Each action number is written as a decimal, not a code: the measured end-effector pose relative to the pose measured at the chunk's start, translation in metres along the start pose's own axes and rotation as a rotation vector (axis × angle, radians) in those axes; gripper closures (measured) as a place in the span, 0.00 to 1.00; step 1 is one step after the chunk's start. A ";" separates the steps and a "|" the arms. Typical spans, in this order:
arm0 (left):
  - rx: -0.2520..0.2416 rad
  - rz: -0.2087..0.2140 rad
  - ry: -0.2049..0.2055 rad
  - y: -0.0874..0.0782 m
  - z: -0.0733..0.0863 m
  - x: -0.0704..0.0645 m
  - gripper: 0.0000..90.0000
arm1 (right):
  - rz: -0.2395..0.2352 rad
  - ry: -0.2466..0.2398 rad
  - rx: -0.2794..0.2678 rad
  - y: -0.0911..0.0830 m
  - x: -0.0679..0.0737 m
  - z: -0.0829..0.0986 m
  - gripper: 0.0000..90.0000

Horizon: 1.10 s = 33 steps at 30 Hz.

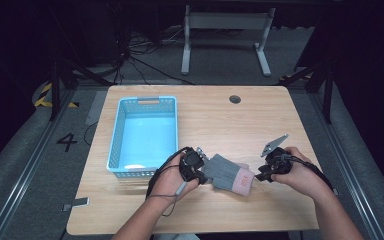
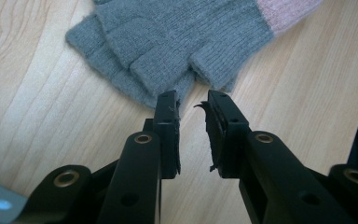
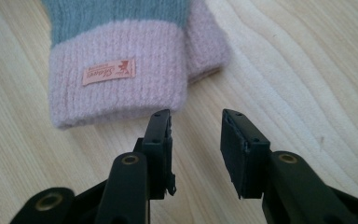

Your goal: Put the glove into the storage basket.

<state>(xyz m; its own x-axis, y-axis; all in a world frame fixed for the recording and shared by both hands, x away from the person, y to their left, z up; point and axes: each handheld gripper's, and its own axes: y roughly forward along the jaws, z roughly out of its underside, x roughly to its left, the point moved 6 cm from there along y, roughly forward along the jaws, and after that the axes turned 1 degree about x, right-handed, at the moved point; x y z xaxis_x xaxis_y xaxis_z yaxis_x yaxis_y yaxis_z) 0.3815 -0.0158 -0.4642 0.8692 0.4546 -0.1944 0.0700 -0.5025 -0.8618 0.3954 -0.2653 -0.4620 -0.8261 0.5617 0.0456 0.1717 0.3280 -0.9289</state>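
Gloves (image 1: 228, 173), grey knit with pink cuffs and stacked as a pair, lie flat on the wooden desk (image 1: 215, 120) in the lower middle of the high view. Left of centre in that frame stands a light blue basket (image 1: 116, 131), its near end just beside the person's left hand (image 1: 172, 180). The left hand-held gripper (image 1: 200, 167) sits at the gloves' grey fingertip end; in its own view the jaws stand slightly apart with nothing between them, their tips almost at the knit edge (image 2: 168, 51). At the right, the right hand-held gripper (image 1: 261, 173) faces the pink cuff (image 3: 121, 79), jaws parted wider and empty, just short of the cuff.
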 end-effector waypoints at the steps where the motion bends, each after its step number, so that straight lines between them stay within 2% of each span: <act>1: 0.000 0.000 0.007 0.002 0.000 0.000 0.83 | -0.003 -0.004 0.005 0.001 0.001 0.000 0.71; 5: 0.013 -0.006 0.018 0.007 -0.001 0.001 0.81 | -0.008 -0.015 0.026 0.005 0.003 0.001 0.71; 10: 0.017 -0.053 -0.010 0.013 -0.001 0.007 0.79 | -0.011 -0.021 0.041 0.008 0.004 0.002 0.71; 15: 0.017 -0.049 -0.053 0.023 -0.002 0.011 0.79 | -0.007 -0.025 0.042 0.011 0.003 0.002 0.71; 17: 0.019 -0.053 -0.056 0.026 -0.003 0.012 0.79 | -0.003 -0.017 0.040 0.011 0.002 0.002 0.71; 21: 0.019 -0.048 -0.061 0.027 -0.004 0.013 0.80 | -0.002 -0.026 0.035 0.012 0.003 0.001 0.72; 24: 0.022 -0.051 -0.092 0.027 -0.002 0.017 0.79 | 0.001 -0.036 0.043 0.014 0.004 0.000 0.72; 27: 0.015 -0.058 -0.095 0.027 -0.003 0.016 0.78 | 0.001 -0.040 0.046 0.015 0.005 0.000 0.72; 33: 0.031 -0.059 -0.084 0.031 -0.004 0.015 0.78 | 0.006 -0.050 0.050 0.018 0.006 -0.001 0.72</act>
<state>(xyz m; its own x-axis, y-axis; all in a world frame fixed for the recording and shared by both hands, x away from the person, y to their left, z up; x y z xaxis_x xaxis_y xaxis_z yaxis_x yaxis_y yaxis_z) 0.3988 -0.0272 -0.4917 0.8198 0.5436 -0.1800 0.1040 -0.4504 -0.8867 0.3939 -0.2552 -0.4778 -0.8509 0.5249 0.0224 0.1512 0.2855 -0.9464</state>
